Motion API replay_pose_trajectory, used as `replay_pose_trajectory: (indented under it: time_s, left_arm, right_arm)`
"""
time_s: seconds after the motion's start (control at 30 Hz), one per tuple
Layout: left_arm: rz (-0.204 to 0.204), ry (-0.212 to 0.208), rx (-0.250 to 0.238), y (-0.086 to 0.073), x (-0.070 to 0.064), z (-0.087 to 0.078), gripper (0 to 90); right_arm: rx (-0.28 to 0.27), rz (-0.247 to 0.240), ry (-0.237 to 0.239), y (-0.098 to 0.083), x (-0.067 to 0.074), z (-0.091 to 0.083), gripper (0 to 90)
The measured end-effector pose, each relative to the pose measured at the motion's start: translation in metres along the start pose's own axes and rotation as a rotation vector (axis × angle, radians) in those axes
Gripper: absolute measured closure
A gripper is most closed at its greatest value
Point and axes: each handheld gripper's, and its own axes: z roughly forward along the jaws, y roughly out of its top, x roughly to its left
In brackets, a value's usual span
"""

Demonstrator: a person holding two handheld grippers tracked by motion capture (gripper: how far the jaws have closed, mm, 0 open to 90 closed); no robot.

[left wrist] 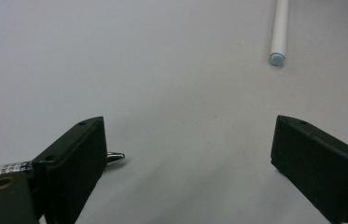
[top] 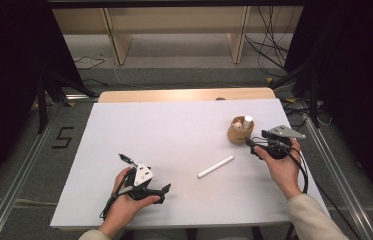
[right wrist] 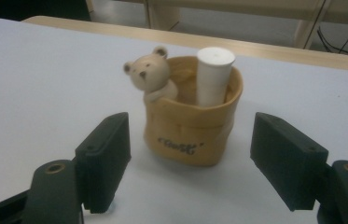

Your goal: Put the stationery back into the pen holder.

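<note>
- Right gripper (right wrist: 188, 156): jaws apart, just short of the bear pot (right wrist: 192, 116).
- White stick (right wrist: 214, 77): upright inside the pot.
- Left gripper (left wrist: 188, 163): jaws apart, well away from the pot, nothing held.

bear pot (top: 240, 131) just beside right gripper (top: 252, 144), table (top: 174, 125) open

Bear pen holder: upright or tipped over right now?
Upright. The bear pen holder stands on its base on the white table, mouth upward, with a white cylinder standing inside it.
</note>
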Motion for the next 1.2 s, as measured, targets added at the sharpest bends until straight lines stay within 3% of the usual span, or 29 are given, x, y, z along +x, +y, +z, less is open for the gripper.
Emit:
replay_pose_trajectory:
  time_s: [0.33,0.6,0.87,1.2]
  left_arm:
    - [-0.015,-0.015,-0.004,0.005,-0.009,0.008,14.0]
    - [0.013,-0.053,-0.007,0.025,-0.027,0.025,15.9]
    - [0.049,-0.089,0.003,0.051,-0.044,0.057,20.9]
    - [0.097,-0.146,0.057,0.073,-0.063,0.096,29.3]
  right_arm:
    - [0.041,-0.023,0.062,-0.021,0.013,-0.008,29.4]
    - [0.061,-0.027,0.072,-0.029,0.017,-0.008,29.3]
    - [0.058,-0.014,0.070,-0.030,0.017,-0.009,29.3]
    - [0.058,-0.005,0.070,-0.031,0.015,-0.007,29.3]
